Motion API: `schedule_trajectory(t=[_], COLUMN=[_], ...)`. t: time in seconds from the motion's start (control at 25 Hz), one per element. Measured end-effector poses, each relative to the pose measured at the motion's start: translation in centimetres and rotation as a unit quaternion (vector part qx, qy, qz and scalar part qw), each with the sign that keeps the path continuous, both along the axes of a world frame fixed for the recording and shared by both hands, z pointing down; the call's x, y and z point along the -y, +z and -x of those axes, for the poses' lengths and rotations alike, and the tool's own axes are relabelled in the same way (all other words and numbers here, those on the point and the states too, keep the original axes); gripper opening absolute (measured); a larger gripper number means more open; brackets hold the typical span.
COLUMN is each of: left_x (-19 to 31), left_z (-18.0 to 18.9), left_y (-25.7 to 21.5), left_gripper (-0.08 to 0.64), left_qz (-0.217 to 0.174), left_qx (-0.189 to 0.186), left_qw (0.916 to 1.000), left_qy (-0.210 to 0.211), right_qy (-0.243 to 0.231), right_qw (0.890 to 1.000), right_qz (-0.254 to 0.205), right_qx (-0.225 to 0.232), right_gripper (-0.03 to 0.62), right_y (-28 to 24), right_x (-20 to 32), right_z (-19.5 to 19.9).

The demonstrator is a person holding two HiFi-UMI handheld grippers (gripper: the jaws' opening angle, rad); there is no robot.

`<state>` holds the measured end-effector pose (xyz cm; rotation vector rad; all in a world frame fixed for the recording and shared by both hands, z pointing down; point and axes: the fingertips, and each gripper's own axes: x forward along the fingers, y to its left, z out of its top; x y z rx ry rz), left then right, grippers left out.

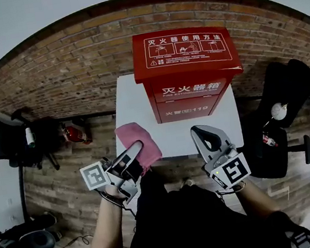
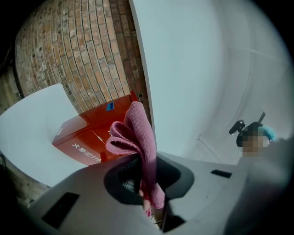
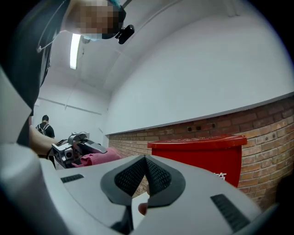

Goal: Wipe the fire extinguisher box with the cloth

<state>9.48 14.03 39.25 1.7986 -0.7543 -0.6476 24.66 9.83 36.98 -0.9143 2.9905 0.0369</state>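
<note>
The head view looks steeply down from above the table's (image 1: 131, 104) near edge. Both gripper views sit low and close there, facing the fire extinguisher box (image 1: 185, 75) and brick wall (image 1: 65, 70), which all three views share.

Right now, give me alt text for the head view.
The left gripper holds a pink cloth at the near edge of a white table, in front of the red fire extinguisher box. The right gripper is shut and empty.
</note>
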Motion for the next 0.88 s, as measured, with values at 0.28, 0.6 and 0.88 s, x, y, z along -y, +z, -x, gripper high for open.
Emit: schedule_trajectory(t=[0.28,0.6,0.88], left_x=[4.0,10.2,14.9], left_z=[3.9,9.9,13.4], left_y=[-0.9,-1.6,-1.2], left_gripper=[0.094,0.094,0.092], left_qz=[-0.012,-0.023,-0.023], left_qx=[-0.016,-0.030,-0.047], left_qw=[0.9986,0.9902,0.9792], left_qy=[0.048,0.134,0.196], right_qy=[0.038,0.134,0.205], right_qw=[0.999,0.991,0.978], right_qz=[-0.006,0.005,-0.028], right_qx=[-0.003,0.004,-0.015], right_gripper=[0.020,0.020,0.020], right_y=[-1.3,-2.9,-4.0], right_x=[2.5,6.9,8.3], right_z=[4.2,9.3,13.9])
